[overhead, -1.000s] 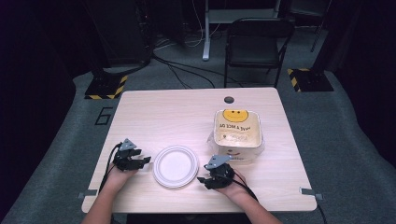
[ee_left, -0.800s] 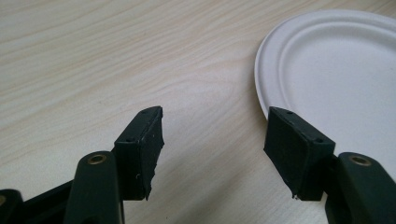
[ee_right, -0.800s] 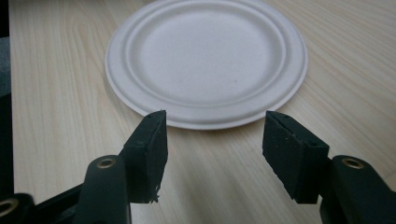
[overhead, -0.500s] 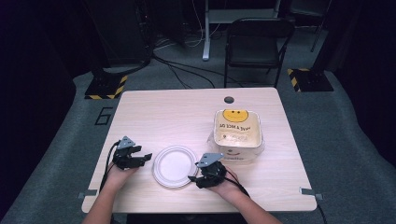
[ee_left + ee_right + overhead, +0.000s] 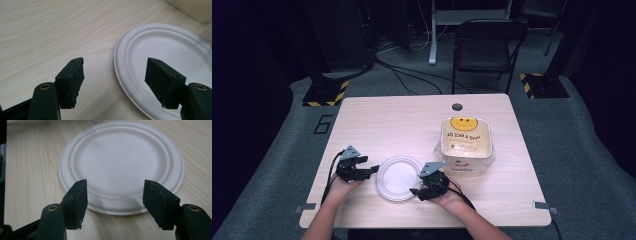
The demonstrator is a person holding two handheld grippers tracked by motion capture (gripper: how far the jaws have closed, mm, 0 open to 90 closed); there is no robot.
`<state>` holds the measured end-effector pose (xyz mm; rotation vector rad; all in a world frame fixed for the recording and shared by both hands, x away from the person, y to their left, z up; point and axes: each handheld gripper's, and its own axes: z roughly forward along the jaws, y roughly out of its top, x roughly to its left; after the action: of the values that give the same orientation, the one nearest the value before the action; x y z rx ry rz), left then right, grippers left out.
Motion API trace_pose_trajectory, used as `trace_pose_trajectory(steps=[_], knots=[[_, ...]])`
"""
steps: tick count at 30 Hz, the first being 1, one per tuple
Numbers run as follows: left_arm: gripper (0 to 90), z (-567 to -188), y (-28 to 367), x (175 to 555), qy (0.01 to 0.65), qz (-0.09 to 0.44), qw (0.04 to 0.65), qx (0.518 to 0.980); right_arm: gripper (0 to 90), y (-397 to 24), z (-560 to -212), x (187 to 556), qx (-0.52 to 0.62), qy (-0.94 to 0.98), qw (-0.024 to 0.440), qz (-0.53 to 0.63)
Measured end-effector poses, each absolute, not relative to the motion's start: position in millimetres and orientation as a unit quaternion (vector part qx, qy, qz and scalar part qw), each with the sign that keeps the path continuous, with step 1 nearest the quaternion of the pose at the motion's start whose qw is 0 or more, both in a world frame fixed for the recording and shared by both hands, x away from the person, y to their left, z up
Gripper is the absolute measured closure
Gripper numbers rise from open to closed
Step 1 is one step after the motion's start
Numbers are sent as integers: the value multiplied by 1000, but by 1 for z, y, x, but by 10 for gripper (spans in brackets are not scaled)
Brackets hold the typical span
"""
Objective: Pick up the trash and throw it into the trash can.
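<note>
A pale rectangular wooden bench (image 5: 402, 125) sits on grey carpet, with a black folding metal chair (image 5: 484, 47) standing beyond its far edge. On the right half of the bench rests a cream, square-sided container printed with a yellow smiley face (image 5: 465, 145), wrapped loosely in clear plastic. Near the front edge, towards the middle, lies a round white paper plate (image 5: 398, 178) with a ridged rim, flat on the wood and bare. A person's forearms come in from the near side, each hand holding a black two-jaw tool. The left tool (image 5: 371, 171) sits just left of the plate, pointing right towards it; in the left gripper view (image 5: 115, 82) its jaws stand wide apart with nothing gripped, one over bare wood and the other over the plate's rim, and they have just been opening. The right tool (image 5: 413, 190) sits at the plate's near right edge, pointing left; in the right gripper view (image 5: 115, 202) its jaws have just been opening and now stand apart, straddling the plate's near rim without pressing on it.
</note>
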<state>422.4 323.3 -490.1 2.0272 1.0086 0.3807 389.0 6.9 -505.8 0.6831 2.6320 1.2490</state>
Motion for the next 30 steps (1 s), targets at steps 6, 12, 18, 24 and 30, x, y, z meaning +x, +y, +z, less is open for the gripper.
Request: trace_pose_trajectory(steps=[6, 12, 18, 24, 30], knots=[[299, -491, 314, 422, 389, 143, 405, 815, 338, 9, -510, 390, 231, 875, 80, 418], [304, -493, 309, 422, 383, 138, 403, 820, 336, 9, -514, 390, 232, 876, 82, 415], [341, -494, 306, 422, 382, 121, 401, 824, 336, 9, -516, 389, 229, 878, 85, 412], [369, -495, 303, 423, 390, 104, 407, 819, 337, 9, -518, 389, 226, 880, 85, 410], [414, -496, 301, 425, 399, 84, 413, 814, 339, 11, -519, 387, 226, 881, 84, 408]])
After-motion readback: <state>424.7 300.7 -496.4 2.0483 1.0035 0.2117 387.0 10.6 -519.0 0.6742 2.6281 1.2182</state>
